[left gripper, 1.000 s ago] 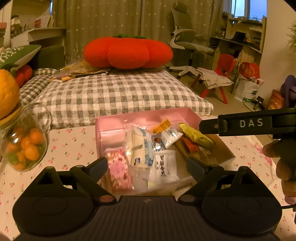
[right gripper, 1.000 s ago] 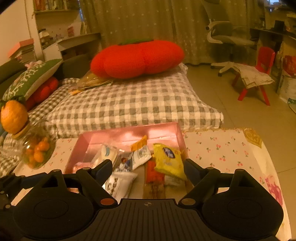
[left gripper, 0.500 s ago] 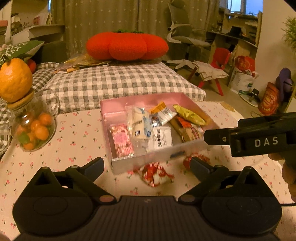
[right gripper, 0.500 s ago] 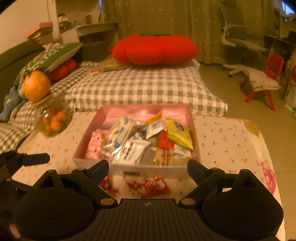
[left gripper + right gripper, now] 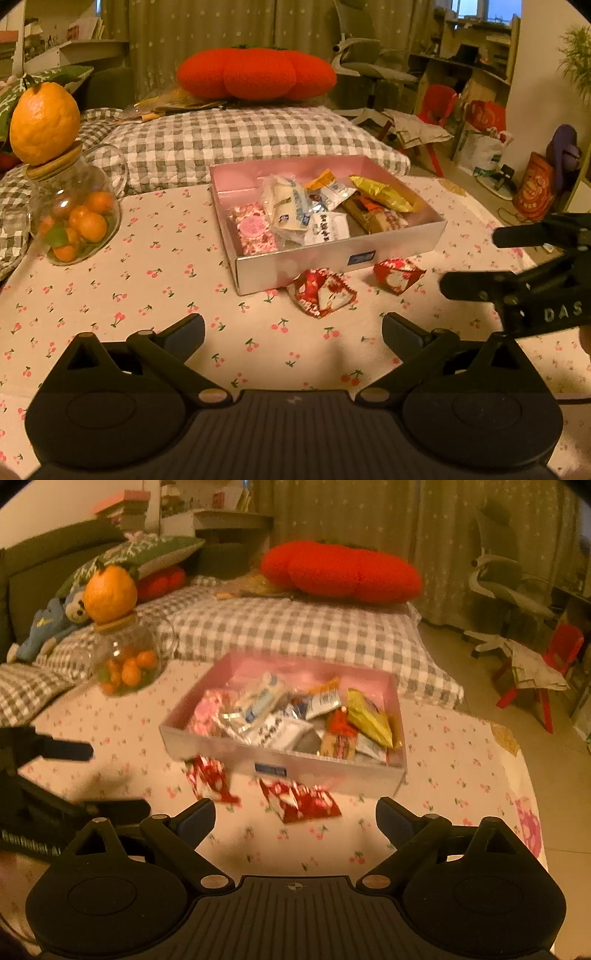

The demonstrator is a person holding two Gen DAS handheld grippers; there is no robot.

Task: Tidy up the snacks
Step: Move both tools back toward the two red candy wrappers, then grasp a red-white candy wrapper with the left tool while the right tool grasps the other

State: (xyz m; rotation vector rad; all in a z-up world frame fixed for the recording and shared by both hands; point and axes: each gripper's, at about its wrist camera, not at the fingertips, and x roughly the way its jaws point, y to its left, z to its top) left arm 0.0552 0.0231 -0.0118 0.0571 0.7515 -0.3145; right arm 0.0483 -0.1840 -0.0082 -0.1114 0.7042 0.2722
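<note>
Left wrist view: both tongs, left tongs (image 5: 292,330) and right tongs (image 5: 295,815), are held open and empty; two red candy packets (image 5: 320,292) are seen at centre frame, beside the pink snack box (image 5: 340,254).

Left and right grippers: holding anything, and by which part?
Nothing is held. The left gripper and the right gripper are both open and empty above the tablecloth, short of the two red snack packets.

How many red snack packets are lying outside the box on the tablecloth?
2. One red packet sits near the box's front wall, the other red packet just right of it. None look hidden.
</note>
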